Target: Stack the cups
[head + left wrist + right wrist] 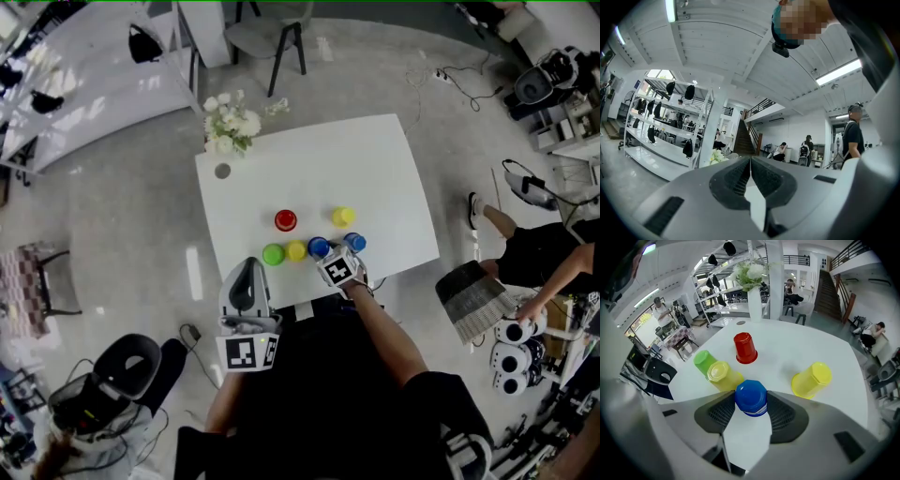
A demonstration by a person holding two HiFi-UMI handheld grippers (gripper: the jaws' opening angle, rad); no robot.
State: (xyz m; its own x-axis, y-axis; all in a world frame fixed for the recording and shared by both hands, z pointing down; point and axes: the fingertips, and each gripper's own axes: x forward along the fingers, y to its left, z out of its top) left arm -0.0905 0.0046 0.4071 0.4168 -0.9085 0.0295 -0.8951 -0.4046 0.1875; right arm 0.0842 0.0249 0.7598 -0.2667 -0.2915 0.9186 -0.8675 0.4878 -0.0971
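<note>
Grip first: right gripper (750, 405) clamped on blue cup (751, 397), pads against both its sides, cup mouth down with its base toward the camera. Hard to tell whether lifted off the table (375, 178) or resting on it. Just ahead and left of the jaws, yellow cup (723, 373) close against green cup (704, 361), both mouth down. Ahead and right, clear of the jaws, other yellow cup (811, 379). Just off the tool's right side, seen only from the head view, second blue cup (354, 242). Farther ahead, red cup (745, 348), alone. Beyond that, vase of flowers (750, 273) at the far table edge. Left gripper (750, 161) clenched on nothing, held back off the near edge, well away from every cup. Progress, by the look of it: barely begun, with no cup seated on another, six standing singly, one grasped, all the stacking left. Likeliest snag: yellow cup beside the left jaw, easy to knock on lifting.
</note>
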